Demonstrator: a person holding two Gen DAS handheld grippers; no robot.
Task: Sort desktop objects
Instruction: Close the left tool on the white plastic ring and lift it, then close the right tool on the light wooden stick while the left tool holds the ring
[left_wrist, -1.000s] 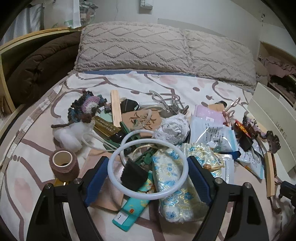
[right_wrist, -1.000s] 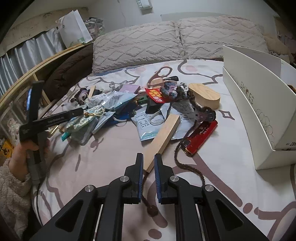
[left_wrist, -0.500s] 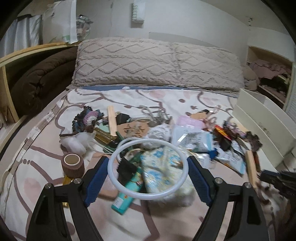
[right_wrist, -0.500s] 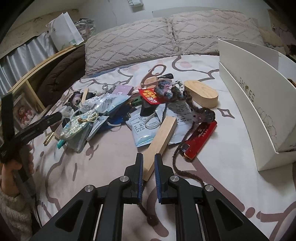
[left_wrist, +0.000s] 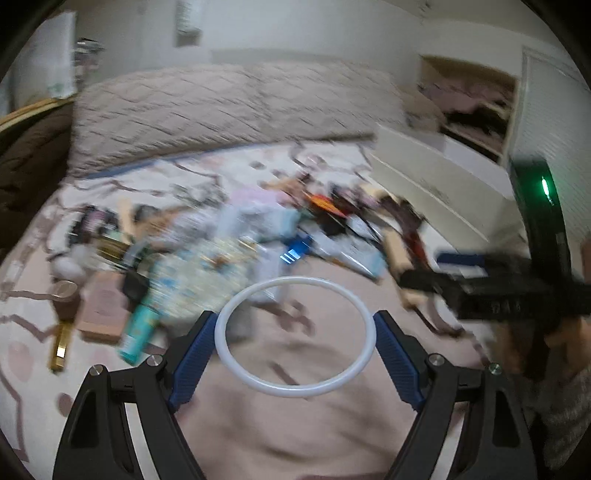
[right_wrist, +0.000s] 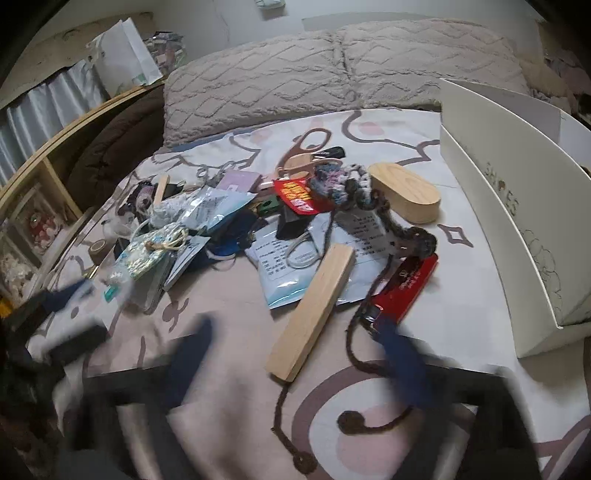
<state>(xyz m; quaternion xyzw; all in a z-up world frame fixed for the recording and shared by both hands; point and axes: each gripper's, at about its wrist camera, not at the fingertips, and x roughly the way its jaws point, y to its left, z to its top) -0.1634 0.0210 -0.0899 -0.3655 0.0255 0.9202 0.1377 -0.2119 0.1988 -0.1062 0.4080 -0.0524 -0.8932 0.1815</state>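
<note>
Item one: our left gripper (left_wrist: 295, 336) pinches the white ring (left_wrist: 295, 336) across its width, both blue pads against the rim, held over bare bedspread (left_wrist: 314, 424) just short of the clutter pile (left_wrist: 221, 251). Item two: our right gripper (right_wrist: 295, 350), jaws just sprung wide and blurred, holds nothing; the wooden block (right_wrist: 312, 312) and brown crochet cord (right_wrist: 360, 332) lie on the bed between them, the white box (right_wrist: 517, 229) at right.

A thin white ring (left_wrist: 295, 338) is held flat between the left tongs (left_wrist: 295, 354), above the bed (left_wrist: 295, 424).
</note>
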